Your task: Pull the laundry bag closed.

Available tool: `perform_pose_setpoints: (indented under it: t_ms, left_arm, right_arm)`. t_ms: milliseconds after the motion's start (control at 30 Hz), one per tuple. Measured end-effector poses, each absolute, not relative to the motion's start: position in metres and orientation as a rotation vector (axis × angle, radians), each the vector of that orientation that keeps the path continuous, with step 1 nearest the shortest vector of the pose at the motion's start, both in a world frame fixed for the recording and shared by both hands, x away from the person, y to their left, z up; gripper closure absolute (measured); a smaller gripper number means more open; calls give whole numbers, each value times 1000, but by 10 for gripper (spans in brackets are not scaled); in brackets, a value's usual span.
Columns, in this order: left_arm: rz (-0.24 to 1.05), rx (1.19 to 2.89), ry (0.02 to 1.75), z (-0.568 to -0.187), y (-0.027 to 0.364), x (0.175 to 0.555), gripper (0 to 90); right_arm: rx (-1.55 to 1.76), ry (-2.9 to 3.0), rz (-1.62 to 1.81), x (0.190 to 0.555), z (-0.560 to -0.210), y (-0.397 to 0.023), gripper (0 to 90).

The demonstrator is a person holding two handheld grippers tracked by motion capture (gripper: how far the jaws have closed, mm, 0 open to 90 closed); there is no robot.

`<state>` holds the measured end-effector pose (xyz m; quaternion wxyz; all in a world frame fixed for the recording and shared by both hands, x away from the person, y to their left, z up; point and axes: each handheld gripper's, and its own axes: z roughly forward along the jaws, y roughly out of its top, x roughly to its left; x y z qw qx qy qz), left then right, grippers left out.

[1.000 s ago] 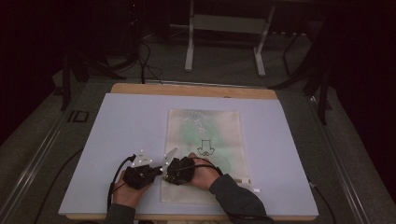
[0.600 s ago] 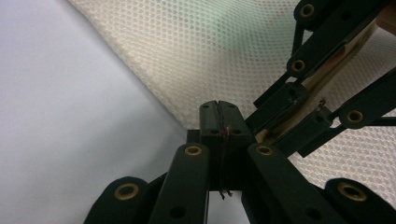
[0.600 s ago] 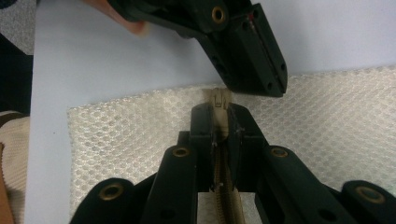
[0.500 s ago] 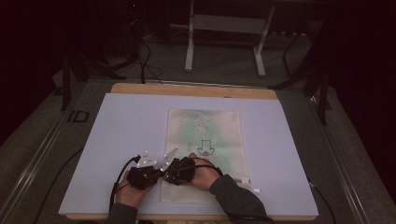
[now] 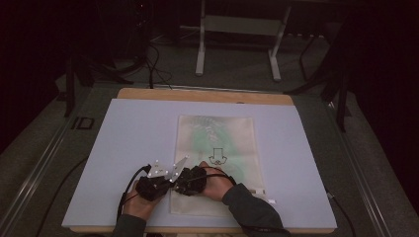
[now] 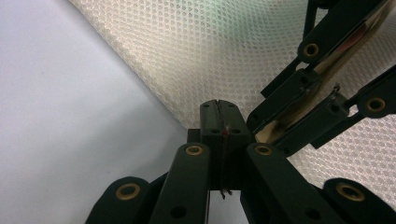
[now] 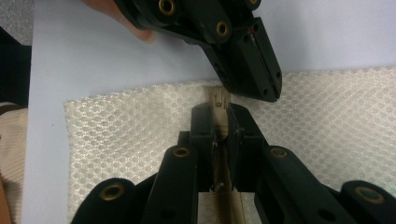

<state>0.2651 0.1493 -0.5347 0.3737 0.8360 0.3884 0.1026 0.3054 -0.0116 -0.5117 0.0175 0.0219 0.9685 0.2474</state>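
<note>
Right gripper view | right gripper (image 7: 223, 122) clamped on zipper (image 7: 219, 99) at mesh bag's (image 7: 327, 121) near edge | left gripper (image 6: 219, 122) closed, pinching bag corner beside zipper | bag: soft, light, honeycomb netting, flat on mat (image 5: 128, 148) | you should grip zipper pull, anchor fabric.

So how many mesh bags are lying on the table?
1. The mesh bag lies flat on the table, right of centre. The left gripper and right gripper meet at its near left edge. Nothing seems hidden.
</note>
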Motion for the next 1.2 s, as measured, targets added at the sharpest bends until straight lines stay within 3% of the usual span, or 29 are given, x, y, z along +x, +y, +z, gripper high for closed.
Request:
perform_pose_setpoints:
  t_ms: [1200]
  left_arm:
    - [283, 2106, 1001, -526, 147, 253, 893]
  right_arm:
    - [69, 3027, 734, 307, -511, -22, 824]
